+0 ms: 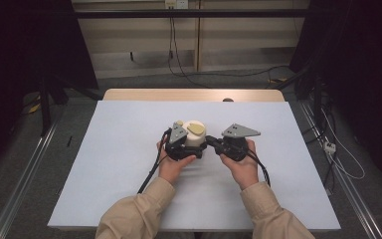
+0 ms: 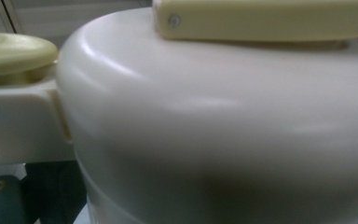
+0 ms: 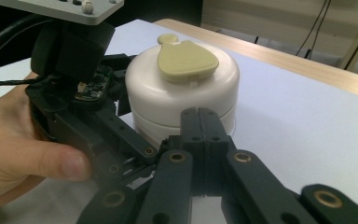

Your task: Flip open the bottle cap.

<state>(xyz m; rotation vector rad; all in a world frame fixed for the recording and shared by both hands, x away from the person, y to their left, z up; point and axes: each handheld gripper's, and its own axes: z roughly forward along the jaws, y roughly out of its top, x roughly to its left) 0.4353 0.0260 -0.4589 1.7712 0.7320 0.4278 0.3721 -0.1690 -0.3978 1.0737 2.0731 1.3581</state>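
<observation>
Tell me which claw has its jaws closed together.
The right claw: its jaws meet, empty, before the white container. The left claw spreads wide beside it.

Right tongs point(image 3: 200, 122) jaws pressed together, empty; left tongs point(image 1: 179, 144) alongside, hands level.

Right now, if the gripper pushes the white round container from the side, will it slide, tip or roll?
The white container looks squat with a wide flat base, so it probably slides rather than tips. Its smooth glossy wall may slip between pads. It looks like stiff plastic, likely light.
</observation>
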